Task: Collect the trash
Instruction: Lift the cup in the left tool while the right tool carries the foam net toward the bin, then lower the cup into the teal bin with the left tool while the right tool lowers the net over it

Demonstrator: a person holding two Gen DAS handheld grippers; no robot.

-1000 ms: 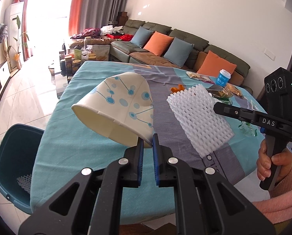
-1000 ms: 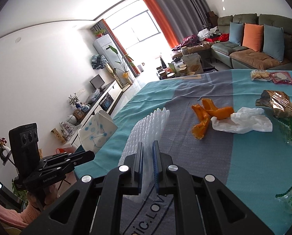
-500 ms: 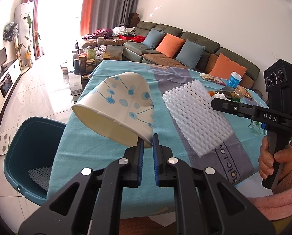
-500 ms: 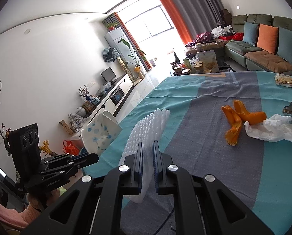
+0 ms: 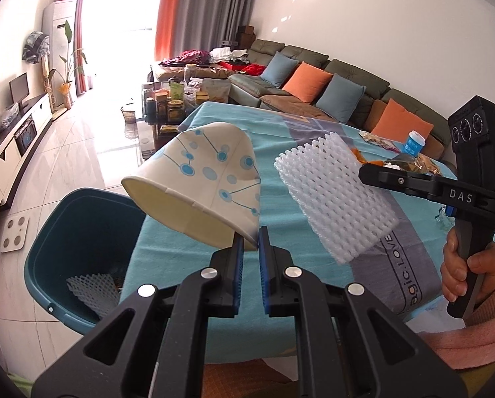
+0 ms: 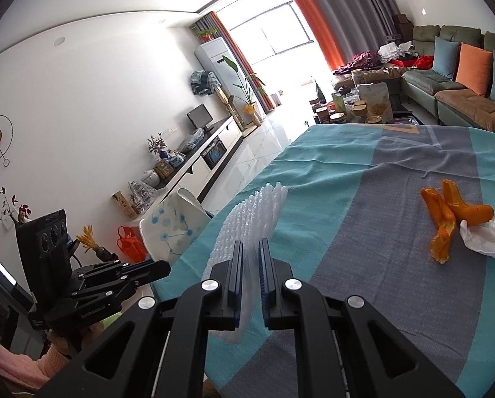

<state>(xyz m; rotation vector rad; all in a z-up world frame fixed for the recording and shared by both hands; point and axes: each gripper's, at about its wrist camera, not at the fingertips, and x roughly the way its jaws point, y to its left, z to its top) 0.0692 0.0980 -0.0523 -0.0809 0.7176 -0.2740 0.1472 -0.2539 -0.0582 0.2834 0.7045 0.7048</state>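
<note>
the fingers of the left gripper pinch the rim of a paper cup, held beside the teal bin; the right gripper is clamped on a foam net. one net already lies in the bin, while orange peel and a tissue remain on the surface.

Black tongs with blue pads, silver screws, "DAS" lettering; a seemingly fuzzy pink sleeve.

one paper cup, two foam nets, one bin.
</note>
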